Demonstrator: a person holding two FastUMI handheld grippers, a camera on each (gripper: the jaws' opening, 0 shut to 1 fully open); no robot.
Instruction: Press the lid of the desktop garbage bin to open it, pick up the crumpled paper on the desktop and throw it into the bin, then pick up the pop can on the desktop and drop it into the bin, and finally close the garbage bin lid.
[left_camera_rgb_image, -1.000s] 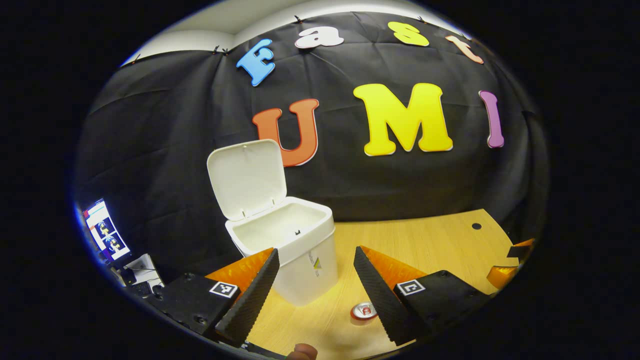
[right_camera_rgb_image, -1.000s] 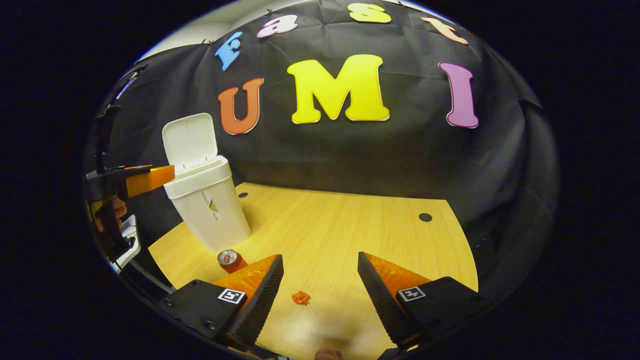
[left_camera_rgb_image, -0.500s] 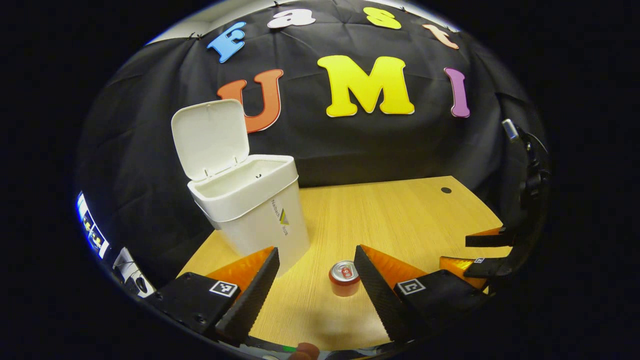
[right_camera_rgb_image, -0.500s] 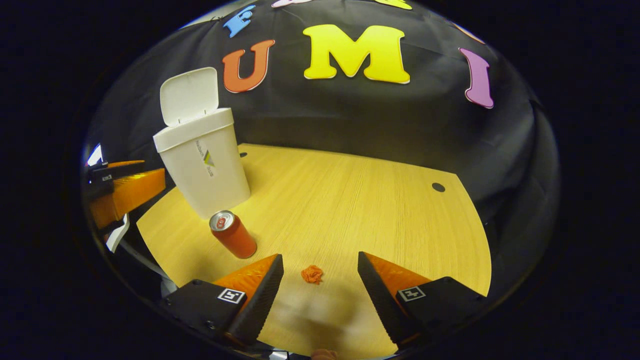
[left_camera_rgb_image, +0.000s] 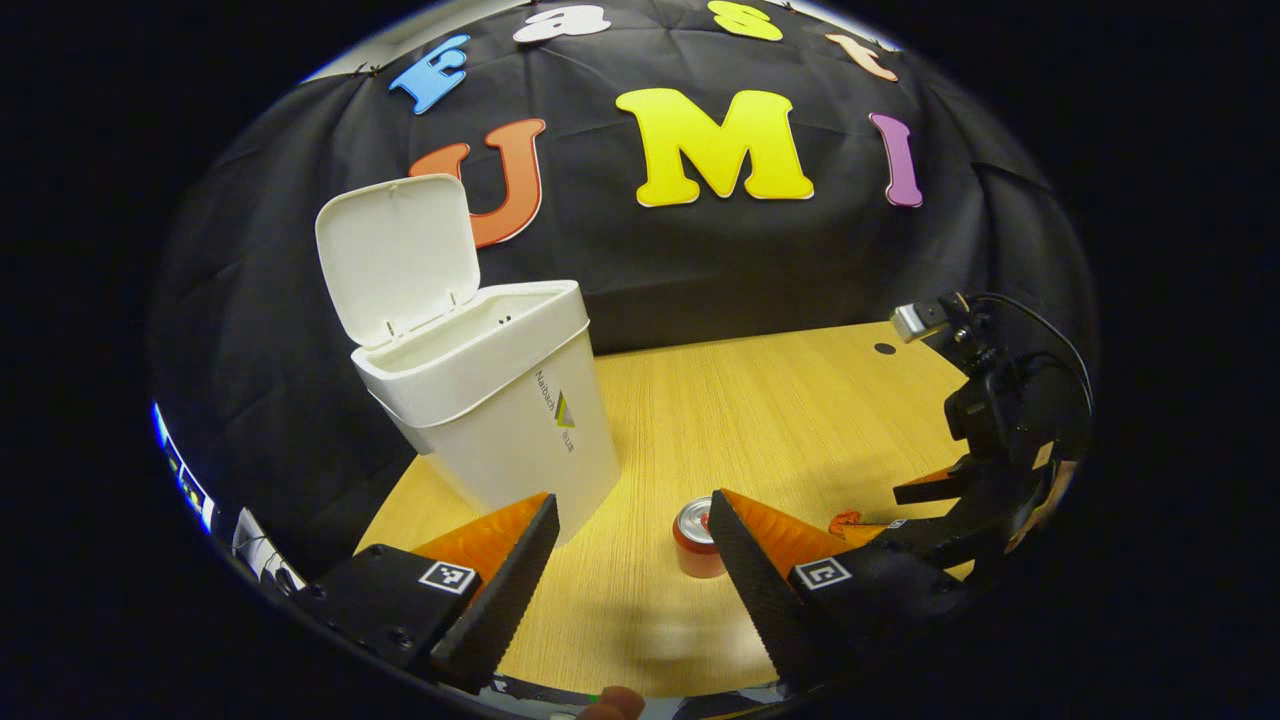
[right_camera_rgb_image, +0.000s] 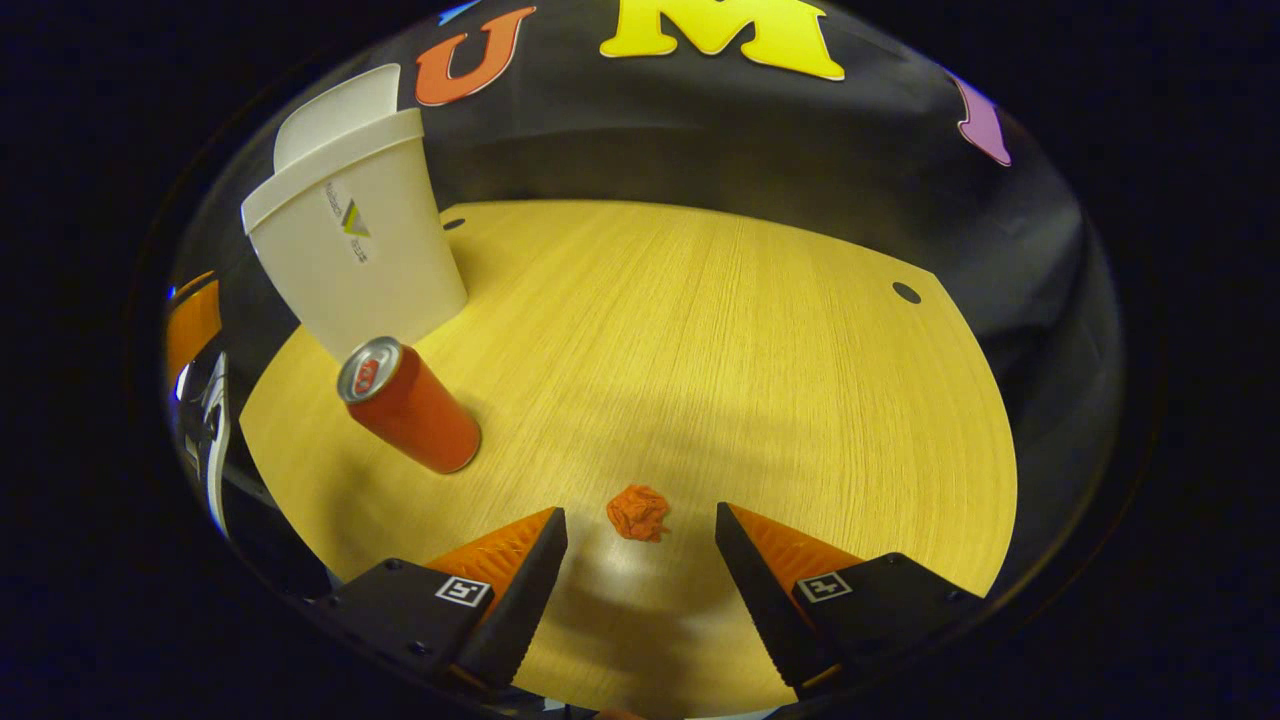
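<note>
White plastic bin stands with lid up, while crumpled paper lies between the spread-apart fingers of the right gripper, pop can untouched beside the bin, left gripper spread, empty

Wood desk, lit screen

Left gripper: jaws spread wide, nothing between them. White bin ahead-left of the near finger, lid hinged up. Pop can upright, just beside the far finger's inner edge. Right gripper off to the side, low over crumpled paper.
</note>
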